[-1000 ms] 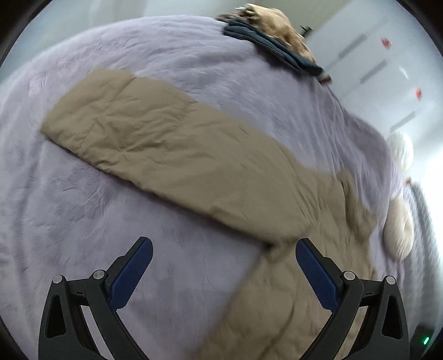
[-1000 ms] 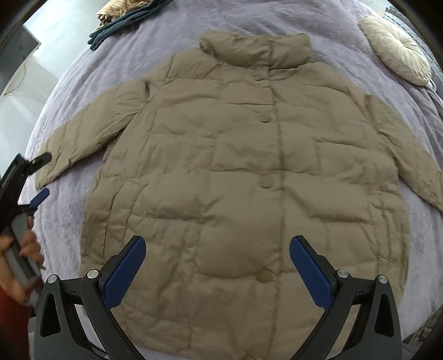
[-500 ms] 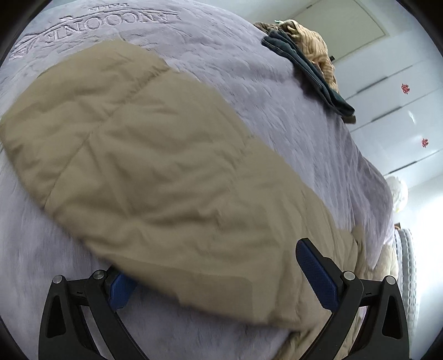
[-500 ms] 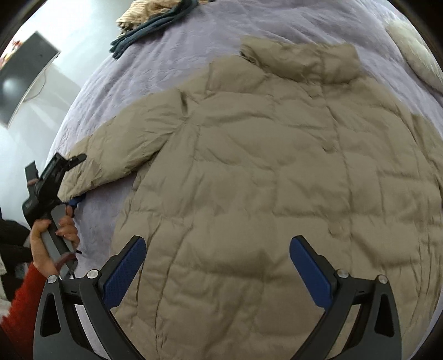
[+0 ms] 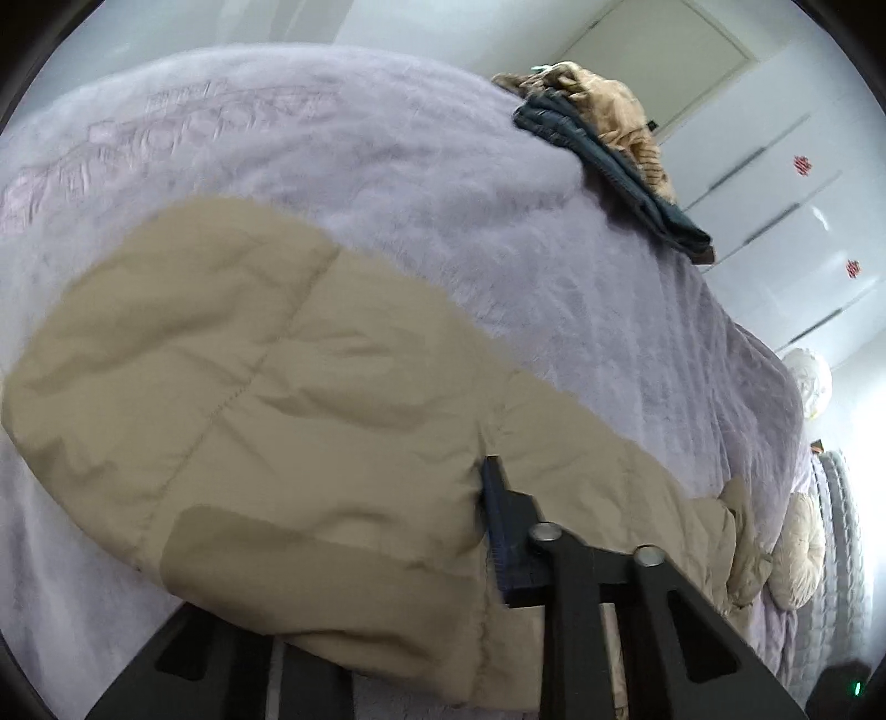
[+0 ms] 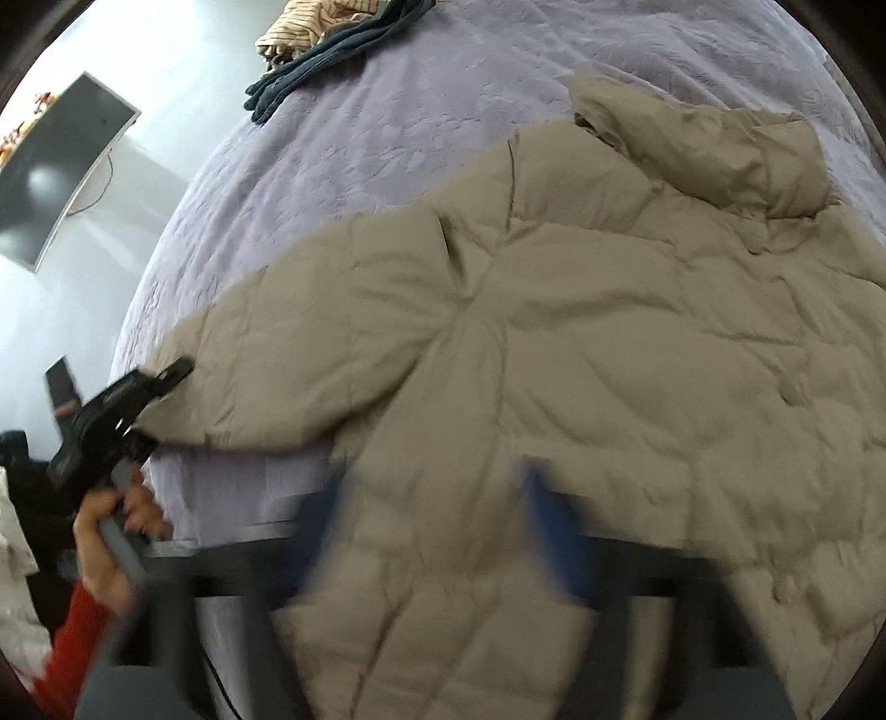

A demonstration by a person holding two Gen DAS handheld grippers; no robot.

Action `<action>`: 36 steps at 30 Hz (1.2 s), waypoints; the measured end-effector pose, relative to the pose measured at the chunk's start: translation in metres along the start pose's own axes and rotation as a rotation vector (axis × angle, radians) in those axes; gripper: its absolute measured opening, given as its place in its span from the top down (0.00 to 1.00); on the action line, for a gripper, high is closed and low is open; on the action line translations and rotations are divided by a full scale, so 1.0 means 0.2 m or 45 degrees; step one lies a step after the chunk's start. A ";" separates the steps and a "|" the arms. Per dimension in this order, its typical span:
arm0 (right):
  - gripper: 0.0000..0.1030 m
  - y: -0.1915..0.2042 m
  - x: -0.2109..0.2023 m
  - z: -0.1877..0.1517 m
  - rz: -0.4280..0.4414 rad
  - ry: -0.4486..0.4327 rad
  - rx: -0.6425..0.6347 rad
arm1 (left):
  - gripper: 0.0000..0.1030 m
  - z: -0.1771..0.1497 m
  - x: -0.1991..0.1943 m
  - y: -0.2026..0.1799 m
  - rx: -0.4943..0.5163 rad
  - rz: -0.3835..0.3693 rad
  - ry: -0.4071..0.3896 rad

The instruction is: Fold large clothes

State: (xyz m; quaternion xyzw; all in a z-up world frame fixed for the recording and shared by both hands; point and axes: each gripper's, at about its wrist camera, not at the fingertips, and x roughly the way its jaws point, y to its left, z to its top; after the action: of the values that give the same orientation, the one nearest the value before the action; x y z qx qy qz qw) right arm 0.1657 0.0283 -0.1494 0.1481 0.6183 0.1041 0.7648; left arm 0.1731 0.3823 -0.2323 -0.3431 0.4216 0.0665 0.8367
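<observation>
A beige quilted puffer jacket lies spread front-up on a lavender bedspread. Its left sleeve fills the left wrist view. My left gripper is shut on the sleeve's cuff end; one blue pad shows, the other is hidden under the fabric. It also shows in the right wrist view at the sleeve's tip. My right gripper is blurred over the jacket's side near the armpit, its blue pads astride a fold of fabric; how tightly they hold is unclear.
A pile of dark blue and tan clothes lies at the bed's far corner, also in the right wrist view. A round cream cushion lies past the collar. A monitor hangs on the left wall.
My left gripper moved onto the sleeve's end and closed on it. My right gripper moved left and down onto the jacket's side, its jaws narrowing.
</observation>
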 end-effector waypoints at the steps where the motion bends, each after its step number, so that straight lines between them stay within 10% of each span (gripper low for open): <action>1: 0.86 0.00 0.04 0.03 0.033 0.012 0.031 | 0.82 0.00 -0.03 -0.01 0.028 0.003 -0.013; 20: 0.90 0.01 0.40 0.14 0.305 0.077 0.226 | 0.82 -0.15 -0.44 -1.00 0.673 -0.311 -0.148; 28: 0.90 -0.50 -0.07 -0.08 0.195 -0.063 0.357 | 0.82 -0.70 -0.30 -1.67 1.022 -0.505 0.013; 36: 0.90 -1.06 -0.42 -0.28 -0.018 -0.127 0.534 | 0.82 -1.31 0.10 -1.87 1.250 -0.284 0.255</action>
State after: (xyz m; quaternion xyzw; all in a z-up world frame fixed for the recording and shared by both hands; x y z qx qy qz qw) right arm 0.0875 -0.1922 -0.1590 0.3047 0.5890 -0.0398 0.7474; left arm 0.1632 -0.0690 -0.1609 0.0425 0.4420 -0.2622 0.8568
